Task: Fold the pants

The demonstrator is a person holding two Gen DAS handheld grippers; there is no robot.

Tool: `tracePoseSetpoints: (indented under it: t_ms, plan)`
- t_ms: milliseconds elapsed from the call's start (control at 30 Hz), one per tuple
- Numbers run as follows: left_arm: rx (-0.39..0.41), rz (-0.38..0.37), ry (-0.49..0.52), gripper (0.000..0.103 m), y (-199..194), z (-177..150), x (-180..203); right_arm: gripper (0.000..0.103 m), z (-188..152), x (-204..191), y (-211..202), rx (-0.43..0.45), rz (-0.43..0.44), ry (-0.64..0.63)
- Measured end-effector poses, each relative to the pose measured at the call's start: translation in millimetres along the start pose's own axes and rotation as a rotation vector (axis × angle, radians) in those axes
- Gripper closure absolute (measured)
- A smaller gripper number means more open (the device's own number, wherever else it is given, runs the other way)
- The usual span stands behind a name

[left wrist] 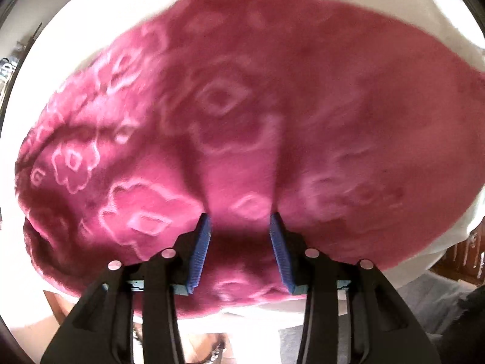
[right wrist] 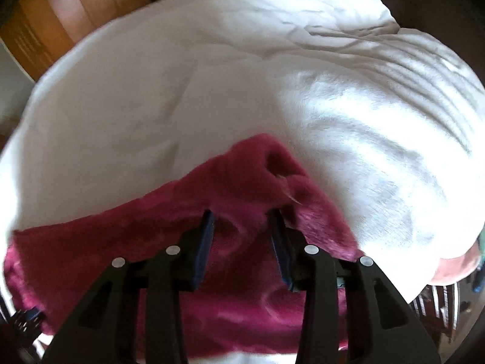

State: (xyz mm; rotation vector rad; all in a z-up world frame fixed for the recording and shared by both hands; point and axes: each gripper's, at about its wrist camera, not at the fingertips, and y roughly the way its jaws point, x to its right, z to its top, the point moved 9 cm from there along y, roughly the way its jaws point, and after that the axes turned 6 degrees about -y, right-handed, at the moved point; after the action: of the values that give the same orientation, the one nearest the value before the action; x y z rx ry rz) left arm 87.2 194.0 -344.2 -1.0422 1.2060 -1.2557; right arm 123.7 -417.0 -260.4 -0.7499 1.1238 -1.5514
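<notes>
Both jaws stood parted, pads clear of cloth, nothing gripped. Left gripper [left wrist: 240,221] pointed straight down onto the pants [left wrist: 242,115]; right gripper [right wrist: 242,217] hovered over a bunched end of the same garment [right wrist: 194,212]. Pants were magenta fleece with a pale flower print, spread on the sheet [right wrist: 151,97], edge-to-edge in the left view. Likely light, soft, floppy and grippy, not slippery; thick pile should pinch easily. Best hold probably at an edge or corner fold, not mid-panel. Sheet was white, wrinkled at the right. Wood furniture [right wrist: 45,24] sat behind. Both views were blurred.
</notes>
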Motion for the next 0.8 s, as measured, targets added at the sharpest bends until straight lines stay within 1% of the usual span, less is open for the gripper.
tracePoseSetpoints:
  t_ms: [33, 100, 200, 333, 400, 433, 500, 600, 633, 667, 700, 733, 800]
  plan:
    - [0.014, -0.01, 0.004, 0.05, -6.3, 4.2, 7.5, 0.046, -3.4, 6.8, -8.1, 0.012, 0.024, 0.012]
    - [0.046, -0.031, 0.034, 0.049, -16.8, 14.7, 33.8, 0.035, -12.8, 22.5, -23.1, 0.033, 0.06, 0.045]
    - [0.086, -0.059, 0.092, 0.049, -30.0, 31.2, 69.4, 0.035, -32.3, 45.6, -36.3, 0.037, 0.078, 0.105]
    - [0.118, -0.109, 0.151, 0.048, -42.7, 48.5, 106.4, 0.035, -67.4, 88.0, -44.9, 0.018, 0.085, 0.246]
    - [0.127, -0.135, 0.18, 0.047, -47.7, 55.6, 126.8, 0.035, -88.0, 105.6, -42.3, -0.005, 0.13, 0.346]
    - [0.129, -0.145, 0.19, 0.045, -49.3, 58.2, 133.1, 0.035, -96.2, 109.4, -41.1, -0.014, 0.155, 0.383]
    - [0.133, -0.159, 0.208, 0.044, -50.0, 65.0, 153.8, 0.035, -107.4, 114.7, -37.4, -0.02, 0.194, 0.446]
    - [0.12, -0.172, 0.215, 0.044, -49.6, 72.2, 166.2, 0.035, -109.7, 114.7, -26.9, -0.02, 0.286, 0.512]
    - [0.115, -0.177, 0.211, 0.044, -49.4, 74.7, 166.8, 0.035, -103.0, 108.4, -24.7, -0.019, 0.316, 0.521]
    - [0.108, -0.187, 0.2, 0.044, -49.8, 78.3, 169.1, 0.035, -100.9, 105.7, -21.8, -0.019, 0.33, 0.522]
    - [0.103, -0.197, 0.189, 0.043, -46.5, 74.4, 181.7, 0.035, -97.9, 103.0, -19.5, -0.02, 0.334, 0.521]
    - [0.096, -0.213, 0.173, 0.042, -49.3, 72.3, 181.2, 0.035, -95.5, 99.1, -16.8, -0.025, 0.338, 0.516]
    - [0.087, -0.244, 0.139, 0.04, -51.2, 81.8, 191.2, 0.035, -93.7, 96.5, -9.8, -0.037, 0.345, 0.516]
